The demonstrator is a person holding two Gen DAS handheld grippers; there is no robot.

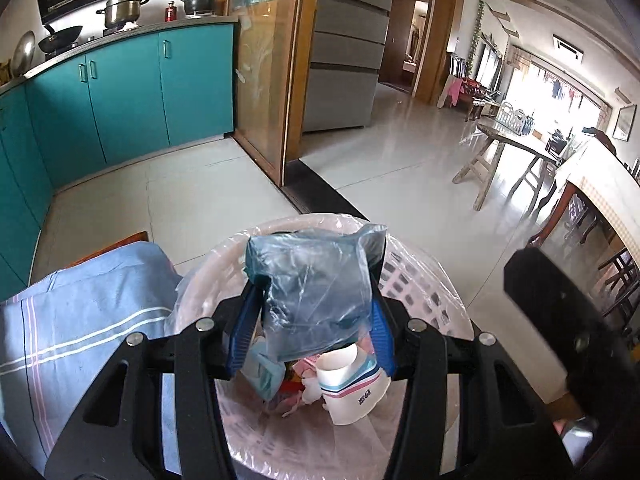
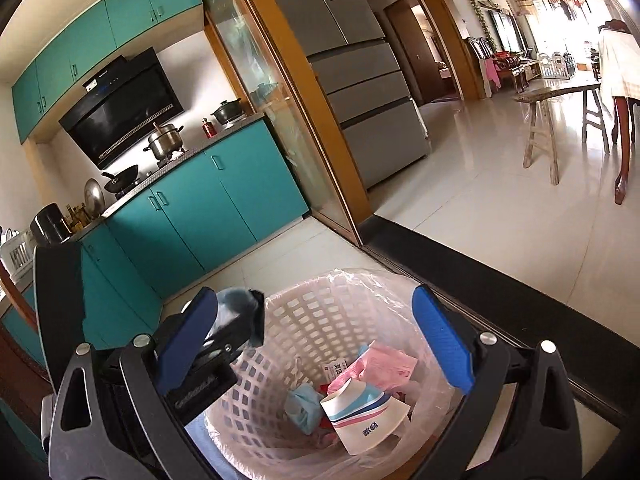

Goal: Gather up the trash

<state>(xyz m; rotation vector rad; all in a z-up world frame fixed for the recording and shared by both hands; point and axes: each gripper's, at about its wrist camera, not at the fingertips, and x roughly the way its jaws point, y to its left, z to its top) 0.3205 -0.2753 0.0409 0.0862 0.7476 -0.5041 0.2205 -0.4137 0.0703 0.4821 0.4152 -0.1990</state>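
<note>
A pale lattice waste basket (image 1: 432, 280) lined with a clear bag stands on the floor. In it lie a paper cup (image 1: 348, 384), pink wrappers (image 2: 384, 364) and a small blue packet (image 2: 304, 404). My left gripper (image 1: 316, 280) hangs over the basket's mouth, shut on a blue-grey plastic bag (image 1: 316, 292) that its blue pads pinch from both sides. My right gripper (image 2: 316, 340) stands open above the basket (image 2: 320, 316) with nothing between its pads. In the right wrist view the held bag (image 2: 234, 304) shows at the basket's left rim. The cup (image 2: 360, 416) lies tilted.
A blue striped cloth (image 1: 80, 320) covers something just left of the basket. Teal cabinets (image 1: 120, 96) line the kitchen wall. A black door threshold (image 2: 480, 280) runs behind the basket. Beyond it are a grey fridge (image 2: 360, 80), a wooden bench (image 2: 560, 120) and a dining table (image 1: 600, 176).
</note>
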